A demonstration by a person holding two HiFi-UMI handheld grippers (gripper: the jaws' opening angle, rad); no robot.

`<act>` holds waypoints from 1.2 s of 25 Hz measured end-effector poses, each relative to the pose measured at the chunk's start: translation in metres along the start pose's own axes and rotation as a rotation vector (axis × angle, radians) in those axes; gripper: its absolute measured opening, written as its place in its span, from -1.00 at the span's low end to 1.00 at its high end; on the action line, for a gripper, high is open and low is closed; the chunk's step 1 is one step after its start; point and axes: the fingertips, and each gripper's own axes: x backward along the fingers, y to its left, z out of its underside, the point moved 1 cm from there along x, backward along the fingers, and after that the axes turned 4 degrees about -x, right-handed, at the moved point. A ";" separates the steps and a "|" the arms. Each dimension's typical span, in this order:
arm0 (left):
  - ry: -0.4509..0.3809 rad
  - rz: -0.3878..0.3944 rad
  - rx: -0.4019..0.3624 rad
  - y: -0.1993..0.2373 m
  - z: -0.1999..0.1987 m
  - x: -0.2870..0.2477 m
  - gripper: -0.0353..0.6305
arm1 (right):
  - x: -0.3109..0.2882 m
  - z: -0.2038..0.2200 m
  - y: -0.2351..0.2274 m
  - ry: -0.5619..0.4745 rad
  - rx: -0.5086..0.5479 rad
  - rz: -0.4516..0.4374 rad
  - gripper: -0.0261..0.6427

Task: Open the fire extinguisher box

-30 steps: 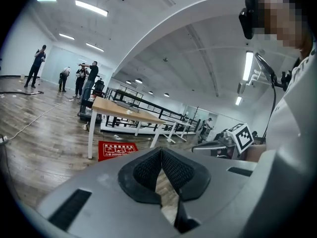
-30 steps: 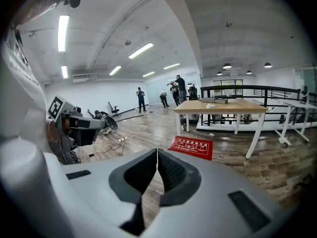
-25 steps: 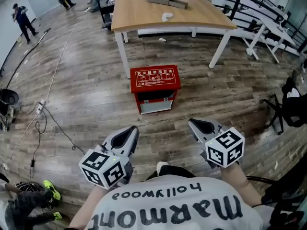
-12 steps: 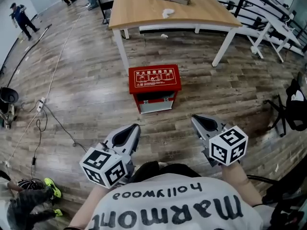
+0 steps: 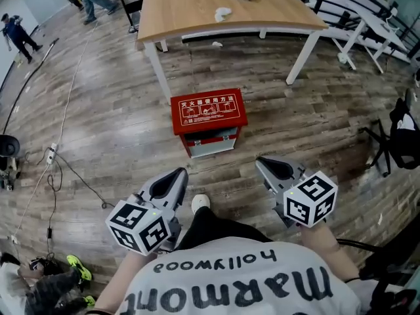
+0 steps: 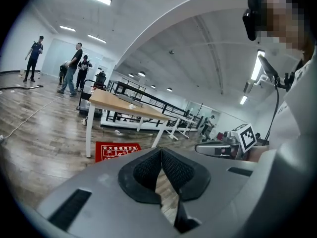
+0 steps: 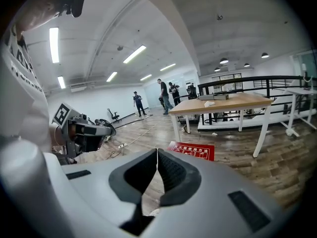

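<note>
The red fire extinguisher box (image 5: pixel 209 120) stands on the wooden floor in front of a table leg, its lid with white print facing up and closed. It also shows as a red lid low in the left gripper view (image 6: pixel 115 150) and the right gripper view (image 7: pixel 193 150). My left gripper (image 5: pixel 172 178) and right gripper (image 5: pixel 268 168) are held side by side near my body, well short of the box. Both are shut with nothing between the pads (image 6: pixel 148 168), (image 7: pixel 171 170). Neither touches the box.
A wooden table (image 5: pixel 230 8) with white legs stands just behind the box. A cable (image 5: pixel 72 169) and power strip (image 5: pixel 50 155) lie on the floor at left. A black chair (image 5: pixel 400 136) is at right. My foot (image 5: pixel 200 203) shows between the grippers. People stand far back left (image 6: pixel 74 68).
The view has shifted forward toward the box and a foot has stepped into sight between the grippers. Both grippers stay shut and keep their places.
</note>
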 end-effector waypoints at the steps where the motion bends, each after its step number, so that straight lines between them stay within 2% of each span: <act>1: -0.007 0.012 -0.006 0.003 -0.008 -0.007 -0.88 | -0.003 -0.003 -0.004 0.001 -0.002 0.010 -0.89; 6: -0.009 0.069 -0.038 0.016 -0.032 -0.033 -0.88 | -0.020 -0.020 -0.017 -0.001 -0.014 0.047 -0.89; 24: 0.044 0.124 -0.039 0.101 -0.073 -0.074 -0.88 | -0.105 -0.063 -0.038 0.026 -0.037 0.094 -0.89; 30: 0.037 0.125 -0.054 0.123 -0.086 -0.077 -0.88 | -0.124 -0.084 -0.035 0.026 0.042 0.121 -0.89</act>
